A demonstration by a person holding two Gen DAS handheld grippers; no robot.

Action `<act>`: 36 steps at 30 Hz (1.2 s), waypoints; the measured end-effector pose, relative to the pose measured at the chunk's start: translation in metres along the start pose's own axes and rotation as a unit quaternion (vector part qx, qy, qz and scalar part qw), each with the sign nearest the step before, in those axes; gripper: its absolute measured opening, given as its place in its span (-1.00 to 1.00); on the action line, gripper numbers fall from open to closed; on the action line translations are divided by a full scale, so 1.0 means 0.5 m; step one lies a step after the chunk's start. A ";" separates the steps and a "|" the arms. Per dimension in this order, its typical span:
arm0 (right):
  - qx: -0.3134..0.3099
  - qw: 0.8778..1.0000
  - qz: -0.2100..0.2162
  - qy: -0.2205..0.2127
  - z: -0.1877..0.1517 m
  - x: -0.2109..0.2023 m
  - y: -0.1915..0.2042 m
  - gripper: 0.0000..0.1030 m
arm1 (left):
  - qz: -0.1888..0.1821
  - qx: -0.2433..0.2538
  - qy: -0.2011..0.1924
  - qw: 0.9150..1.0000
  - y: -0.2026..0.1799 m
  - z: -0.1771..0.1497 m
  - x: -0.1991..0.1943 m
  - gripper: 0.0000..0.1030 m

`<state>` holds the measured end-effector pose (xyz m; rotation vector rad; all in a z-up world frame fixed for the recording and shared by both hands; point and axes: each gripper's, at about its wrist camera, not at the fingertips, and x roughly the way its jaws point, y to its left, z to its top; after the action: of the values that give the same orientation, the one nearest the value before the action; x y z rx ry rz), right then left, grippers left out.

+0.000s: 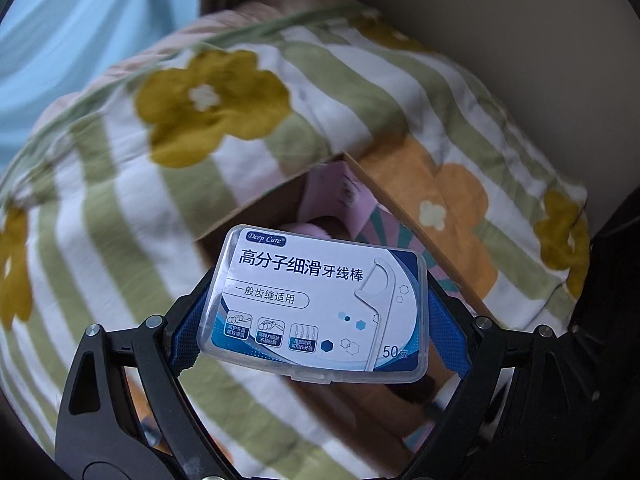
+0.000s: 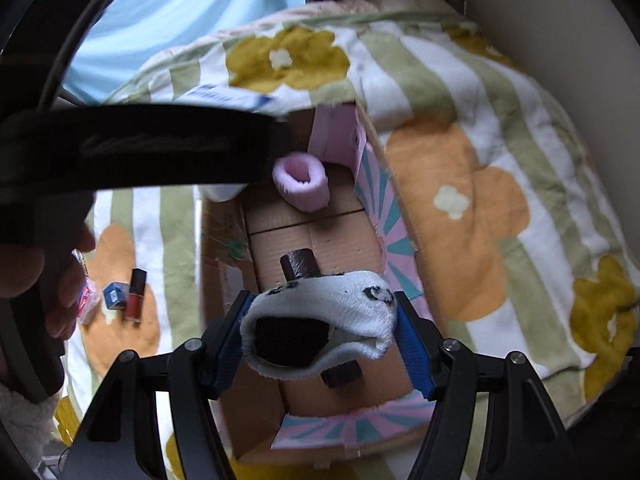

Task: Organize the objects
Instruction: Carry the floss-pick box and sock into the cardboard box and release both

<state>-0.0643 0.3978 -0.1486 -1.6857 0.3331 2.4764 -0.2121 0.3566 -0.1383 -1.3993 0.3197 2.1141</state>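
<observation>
My left gripper (image 1: 316,312) is shut on a clear plastic box of dental floss picks (image 1: 324,304) with a blue and white label, held above the open cardboard box (image 1: 256,208). My right gripper (image 2: 320,328) is shut on a rolled white sock (image 2: 328,320) with black marks, held over the same cardboard box (image 2: 320,240). Inside the box lie a pink rolled sock (image 2: 302,182) and a dark brown cylinder (image 2: 296,264). The left gripper's dark body (image 2: 140,148) crosses the right wrist view at upper left, the floss box edge (image 2: 228,98) showing behind it.
The box sits on a floral striped quilt (image 2: 480,140). Left of the box on the quilt lie a red lip gloss (image 2: 134,296), a small blue box (image 2: 114,294) and a clear packet (image 2: 86,300). A beige wall (image 2: 560,20) is at right, a light blue curtain (image 2: 180,0) behind.
</observation>
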 end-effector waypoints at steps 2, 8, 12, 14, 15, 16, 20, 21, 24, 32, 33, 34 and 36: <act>0.003 1.000 0.004 0.005 -0.001 0.035 -0.003 0.23 | -0.005 0.016 0.010 1.000 -0.014 0.008 0.045 0.78; 0.012 1.000 0.001 -0.001 -0.005 0.099 -0.008 0.23 | -0.018 0.054 0.035 0.998 -0.036 0.013 0.161 0.78; 0.010 1.000 -0.001 -0.007 -0.008 0.119 -0.006 0.23 | -0.019 0.066 0.041 0.997 -0.038 0.011 0.194 0.78; 0.009 1.000 0.000 -0.009 -0.008 0.124 -0.004 0.23 | -0.024 0.066 0.044 0.997 -0.036 0.012 0.200 0.78; 0.008 1.000 -0.001 -0.011 -0.008 0.126 -0.003 0.23 | -0.028 0.068 0.044 0.996 -0.037 0.013 0.203 0.78; 0.008 1.000 0.000 -0.013 -0.007 0.127 -0.003 0.23 | -0.031 0.071 0.043 0.996 -0.039 0.015 0.204 0.78; 0.022 1.000 0.010 -0.014 -0.007 0.134 -0.007 0.66 | -0.022 0.091 0.037 0.995 -0.051 0.023 0.201 0.99; 0.027 0.999 0.016 -0.023 -0.010 0.129 -0.009 0.76 | -0.020 0.098 0.031 0.994 -0.054 0.025 0.194 0.99; 0.031 0.998 0.026 -0.044 -0.021 0.117 -0.004 0.99 | -0.021 0.105 0.023 0.994 -0.053 0.030 0.181 0.99; 0.033 0.998 0.022 -0.041 -0.031 0.104 -0.001 0.99 | -0.020 0.095 0.027 0.995 -0.034 0.024 0.162 0.99; 0.033 0.998 0.021 -0.042 -0.031 0.100 -0.001 0.99 | -0.020 0.094 0.027 0.995 -0.032 0.023 0.159 0.99; 0.033 0.998 0.020 -0.044 -0.031 0.096 -0.001 0.99 | -0.020 0.094 0.028 0.995 -0.031 0.022 0.157 0.99; 0.033 0.998 0.017 -0.046 -0.031 0.088 -0.001 0.99 | -0.019 0.094 0.028 0.995 -0.031 0.020 0.152 0.99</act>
<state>-0.0666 0.3936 -0.1950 -1.5485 0.4334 2.5271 -0.2322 0.3992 -0.2009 -1.3442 0.4964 1.9618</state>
